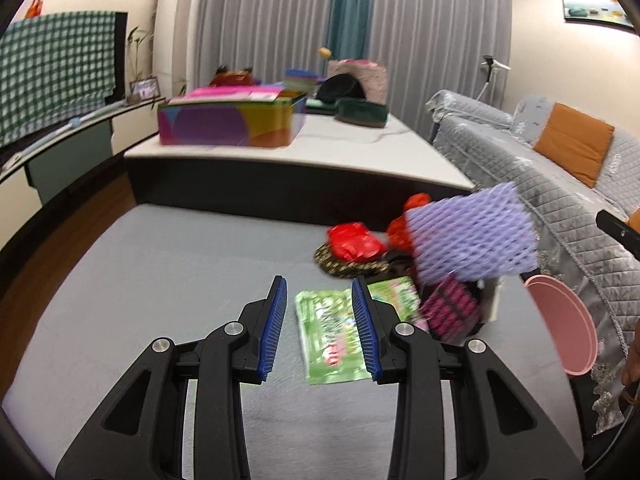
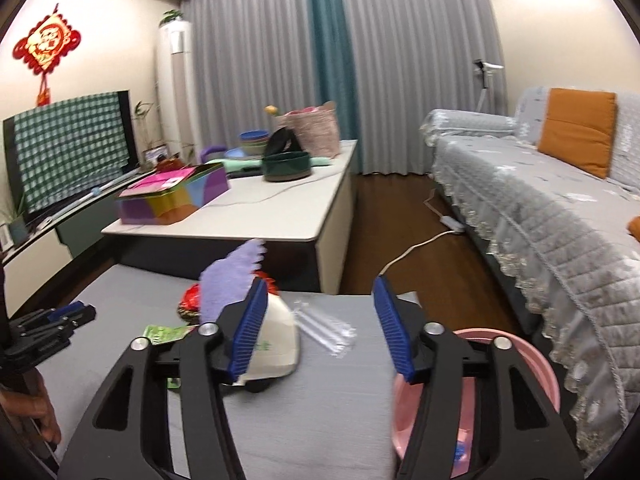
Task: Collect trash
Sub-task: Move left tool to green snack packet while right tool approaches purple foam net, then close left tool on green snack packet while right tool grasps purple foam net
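In the left wrist view, the left gripper (image 1: 320, 320) stands with jaws wide over a glossy green wrapper (image 1: 332, 332) lying flat on the grey table (image 1: 160, 280), while a blurred lilac foam net (image 1: 472, 232) fills the centre right above red crumpled bags (image 1: 354, 240) and a smooth pink basin (image 1: 568, 324). In the right wrist view, the right gripper (image 2: 320, 324) gapes wide and empty, ribbed blue pads (image 2: 250, 330) framing a cream rounded cap (image 2: 280, 344) and clear plastic straws (image 2: 328, 330), the pink basin (image 2: 532, 360) at lower right.

wrapper (image 1: 332, 336) on mat (image 1: 160, 280) | net sleeve (image 1: 472, 236) right-behind | basin (image 1: 568, 324) at right edge
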A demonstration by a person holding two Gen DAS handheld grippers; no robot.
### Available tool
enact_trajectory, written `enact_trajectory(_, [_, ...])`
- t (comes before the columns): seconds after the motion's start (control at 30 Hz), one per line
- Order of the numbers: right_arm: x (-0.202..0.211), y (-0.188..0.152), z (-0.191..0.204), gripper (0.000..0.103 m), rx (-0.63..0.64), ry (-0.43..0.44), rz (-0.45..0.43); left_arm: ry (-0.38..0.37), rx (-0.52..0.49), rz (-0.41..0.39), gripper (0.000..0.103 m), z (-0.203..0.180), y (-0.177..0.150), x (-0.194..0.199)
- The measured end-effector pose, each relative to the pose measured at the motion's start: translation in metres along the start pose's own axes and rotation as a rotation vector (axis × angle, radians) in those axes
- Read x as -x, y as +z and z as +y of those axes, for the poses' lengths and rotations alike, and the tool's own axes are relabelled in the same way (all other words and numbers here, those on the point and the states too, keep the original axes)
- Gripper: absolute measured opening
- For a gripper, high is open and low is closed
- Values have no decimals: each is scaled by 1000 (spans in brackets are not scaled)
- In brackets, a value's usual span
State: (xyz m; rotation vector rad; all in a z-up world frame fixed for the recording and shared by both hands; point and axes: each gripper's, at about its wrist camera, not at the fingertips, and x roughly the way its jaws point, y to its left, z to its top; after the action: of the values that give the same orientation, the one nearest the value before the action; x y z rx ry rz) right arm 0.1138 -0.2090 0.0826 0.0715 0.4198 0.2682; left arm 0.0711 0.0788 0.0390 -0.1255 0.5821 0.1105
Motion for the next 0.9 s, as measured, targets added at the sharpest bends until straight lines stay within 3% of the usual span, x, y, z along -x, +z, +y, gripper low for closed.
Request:
enact_trajectory(0.27, [-44,-3,39,64,28,92,61,-57,-48,66,34,-30,-23,-22])
enact_trajectory(0.5, [-67,-7,46,64,39,111,110,-138,-82,126,35,-72,-36,-45])
enact_trajectory(0.8, [-84,-14,41,61,22,130,159,-82,-90,222,35,-88,-42,-76])
enact_trajectory(0.9, [-89,-17,42,55,19,147,182,-63,-77,226,25,-84,-40,-77])
